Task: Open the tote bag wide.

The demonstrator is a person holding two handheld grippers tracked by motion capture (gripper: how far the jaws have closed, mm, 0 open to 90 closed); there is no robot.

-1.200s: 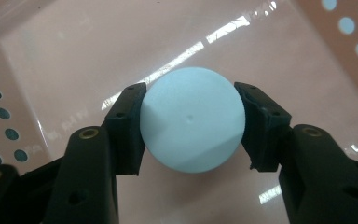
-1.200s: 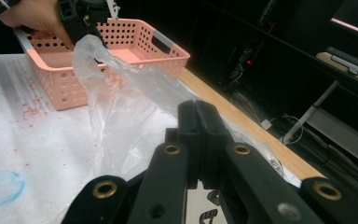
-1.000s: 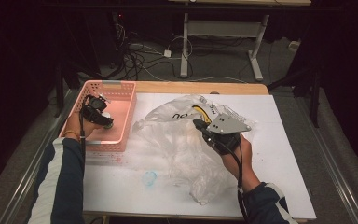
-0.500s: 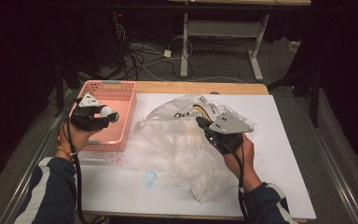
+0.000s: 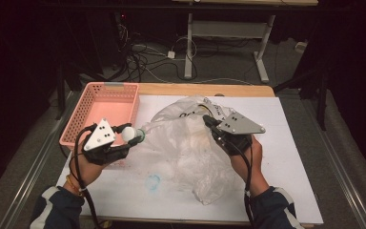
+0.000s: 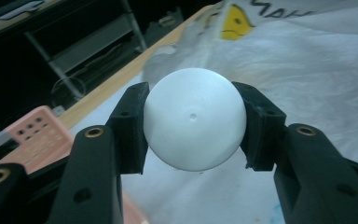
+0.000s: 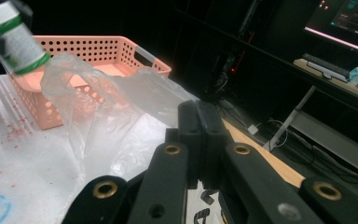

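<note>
left gripper (image 5: 124, 138) pinches a white bottle (image 6: 195, 119) cap-first toward the plastic bag (image 5: 190, 148), whose rim the right gripper (image 5: 208, 121), jaws pressed together, lifts open, likely for loading.

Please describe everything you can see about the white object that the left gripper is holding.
The white object looks like a small bottle seen end-on: a smooth, matte, rounded white end with a tiny dimple. In the right gripper view its side shows a white label with green bands. The left gripper clamps it between both jaws, above the table, beside the pink basket. It touches the edge of the clear plastic bag.
</note>
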